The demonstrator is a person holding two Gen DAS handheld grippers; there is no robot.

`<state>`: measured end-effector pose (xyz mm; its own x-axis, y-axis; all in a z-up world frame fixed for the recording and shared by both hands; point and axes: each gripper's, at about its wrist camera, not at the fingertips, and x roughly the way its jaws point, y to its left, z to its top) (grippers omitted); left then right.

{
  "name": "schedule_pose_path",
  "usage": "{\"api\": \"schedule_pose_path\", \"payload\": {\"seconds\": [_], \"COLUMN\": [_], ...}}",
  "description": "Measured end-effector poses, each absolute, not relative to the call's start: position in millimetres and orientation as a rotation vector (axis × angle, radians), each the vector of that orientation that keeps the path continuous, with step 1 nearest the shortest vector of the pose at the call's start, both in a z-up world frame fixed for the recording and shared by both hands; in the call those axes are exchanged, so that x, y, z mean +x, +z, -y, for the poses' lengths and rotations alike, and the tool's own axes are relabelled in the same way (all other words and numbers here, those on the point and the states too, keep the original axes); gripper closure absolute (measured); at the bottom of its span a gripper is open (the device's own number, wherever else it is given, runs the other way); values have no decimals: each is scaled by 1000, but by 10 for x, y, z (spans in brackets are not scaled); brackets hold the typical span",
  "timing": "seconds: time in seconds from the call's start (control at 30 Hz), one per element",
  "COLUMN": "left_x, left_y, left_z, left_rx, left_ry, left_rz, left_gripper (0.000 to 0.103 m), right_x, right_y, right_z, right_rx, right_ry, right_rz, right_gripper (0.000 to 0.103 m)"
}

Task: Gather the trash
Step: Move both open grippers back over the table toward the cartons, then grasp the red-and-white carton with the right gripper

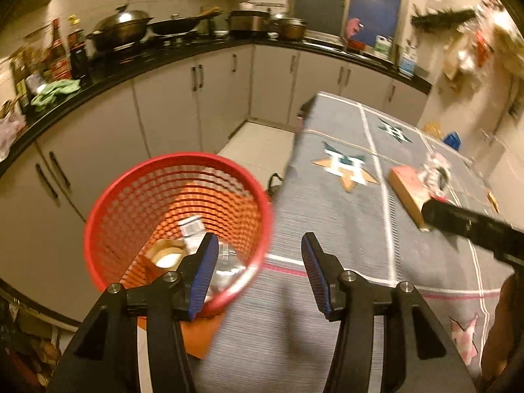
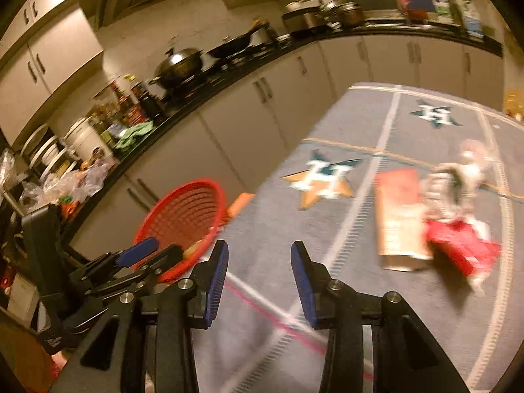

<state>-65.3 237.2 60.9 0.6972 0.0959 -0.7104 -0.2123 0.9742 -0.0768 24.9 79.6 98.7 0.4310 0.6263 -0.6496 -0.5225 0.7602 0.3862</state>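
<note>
Our left gripper (image 1: 260, 268) hangs with its blue-padded jaws parted and nothing between them, its left finger over the rim of the red plastic mesh wastebasket (image 1: 108, 216) and its right finger over the table's grey woven cloth with star emblems (image 1: 327, 216). Inside the basket we see a small white printed carton (image 1: 193, 226), a roll of tan tape (image 1: 167, 255) and something clear and shiny (image 1: 229, 262) that we cannot identify. Our right gripper (image 2: 258, 278) likewise stands apart-jawed and empty above the cloth. Trash remains on the table, well apart from both grippers: a flat red-and-tan cardboard box (image 2: 399, 216), a crumpled red wrapper (image 2: 461, 245) touching its right edge, and a blurred pale bundle (image 2: 458, 177) behind them. The basket sits at the table's left edge, near the white kitchen cabinets (image 1: 163, 104) under a black counter (image 1: 183, 52).
</note>
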Motion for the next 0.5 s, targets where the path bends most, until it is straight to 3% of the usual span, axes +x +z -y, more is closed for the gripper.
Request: {"api": "schedule_pose_path", "payload": {"seconds": [0.5], "left_x": [-432], "left_y": [524], "left_z": [-1506], "left_rx": [-57], "left_ry": [30], "left_rz": [-848], "left_gripper": [48], "right_x": [383], "right_y": [781], "right_z": [92], "right_rx": [-263], "right_ry": [533], "right_rz": [-780], "right_gripper": [60]}}
